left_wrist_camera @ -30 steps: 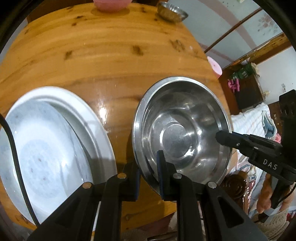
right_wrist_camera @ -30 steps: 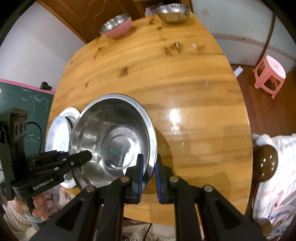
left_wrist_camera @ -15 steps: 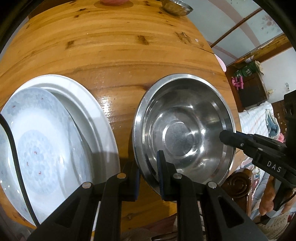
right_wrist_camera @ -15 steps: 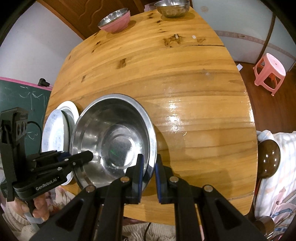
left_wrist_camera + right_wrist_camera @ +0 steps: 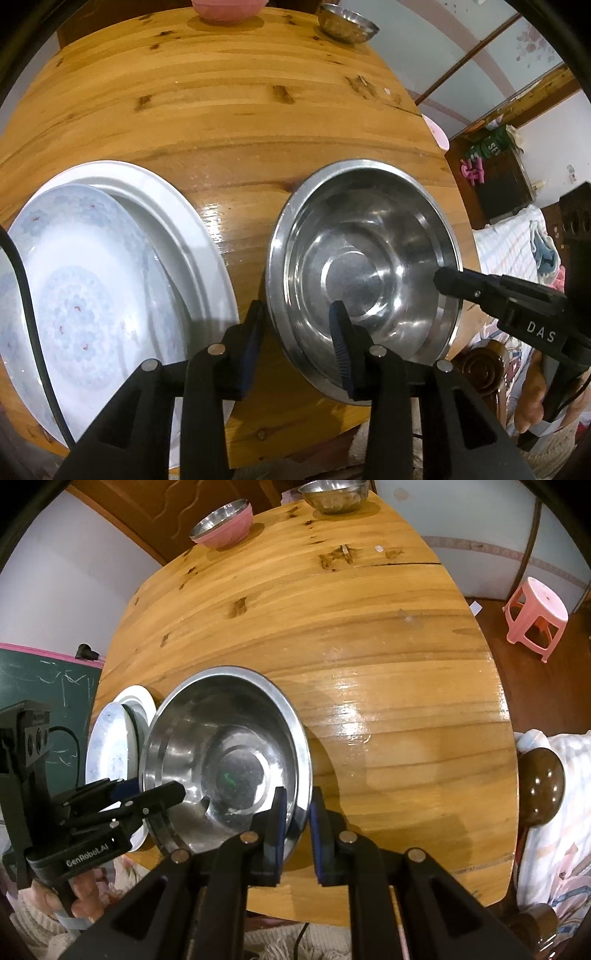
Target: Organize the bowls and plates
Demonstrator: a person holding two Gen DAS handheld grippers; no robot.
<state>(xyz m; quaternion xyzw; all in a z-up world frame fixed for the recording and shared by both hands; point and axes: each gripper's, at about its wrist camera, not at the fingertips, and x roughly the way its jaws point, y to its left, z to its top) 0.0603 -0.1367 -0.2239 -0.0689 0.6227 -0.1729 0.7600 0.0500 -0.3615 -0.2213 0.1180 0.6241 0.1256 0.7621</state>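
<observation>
A large steel bowl sits at the near edge of the round wooden table. My left gripper straddles the bowl's left rim. Its jaws are opening, and the rim stands between the pads without being pressed. My right gripper is shut on the bowl's right rim. To the left of the bowl lies a blue-patterned plate, resting off-centre on a larger white plate.
A pink bowl and a small steel bowl stand at the table's far edge. A pink stool is on the floor at the right. A dark chair knob rises beside the table's near right edge.
My left gripper's jaws have spread apart and let go of the bowl's left rim. The right gripper stays closed on the right rim, and the bowl has hardly moved.
</observation>
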